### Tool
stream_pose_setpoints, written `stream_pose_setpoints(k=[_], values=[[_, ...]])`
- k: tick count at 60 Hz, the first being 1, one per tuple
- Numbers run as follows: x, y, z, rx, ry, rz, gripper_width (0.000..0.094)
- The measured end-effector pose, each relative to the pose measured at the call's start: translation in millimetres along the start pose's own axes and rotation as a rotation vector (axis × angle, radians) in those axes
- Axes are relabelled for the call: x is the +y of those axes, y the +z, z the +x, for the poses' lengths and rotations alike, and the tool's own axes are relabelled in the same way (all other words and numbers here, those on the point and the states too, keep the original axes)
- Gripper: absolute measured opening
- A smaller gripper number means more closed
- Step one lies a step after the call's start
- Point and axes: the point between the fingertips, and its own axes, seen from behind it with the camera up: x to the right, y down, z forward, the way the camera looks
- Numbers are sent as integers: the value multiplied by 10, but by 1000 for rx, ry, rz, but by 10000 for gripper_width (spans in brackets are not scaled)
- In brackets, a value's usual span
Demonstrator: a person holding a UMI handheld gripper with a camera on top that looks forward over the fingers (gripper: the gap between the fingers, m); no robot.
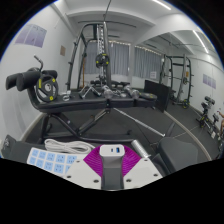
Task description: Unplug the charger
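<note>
A white charger block (pixel 112 151) with a blue USB port on its face sits between my gripper's (pixel 112 158) two magenta pads (pixel 95 161). Both pads press against its sides, so the gripper is shut on it. A white power strip (pixel 48 160) with several pale blue sockets lies just left of the fingers, on a light surface. A coiled white cable (pixel 62 146) lies behind the strip. The charger is to the right of the strip and apart from it.
Beyond the fingers is a gym room: a black weight bench (pixel 100 104), a tall cable machine (pixel 104 50), a black padded arm with a yellow-green ring (pixel 42 88) at the left, and a rack (pixel 178 80) at the right. The dark floor lies between them.
</note>
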Motion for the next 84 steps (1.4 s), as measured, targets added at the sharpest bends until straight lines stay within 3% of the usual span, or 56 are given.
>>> stream_pose_setpoints(k=[9,24,27,31,35,42,46,57,68,84], values=[[685,238,167,-9,-3,-144,232],[1164,512,155,-26,4,-240,331],[1115,552,160,-26,-6,-222,367],[1152,561,134,-30,-5,-242,562],[1106,565,212,0,-25,-229,683],[1057,491,284,17,-49,-216,851],[975,348,295,17,-18,-201,861],[561,-751,235,8,17,-121,856],[595,-2268,73,-23,76,-163,854],[728,-3897,-129,-37,42,-141,856]])
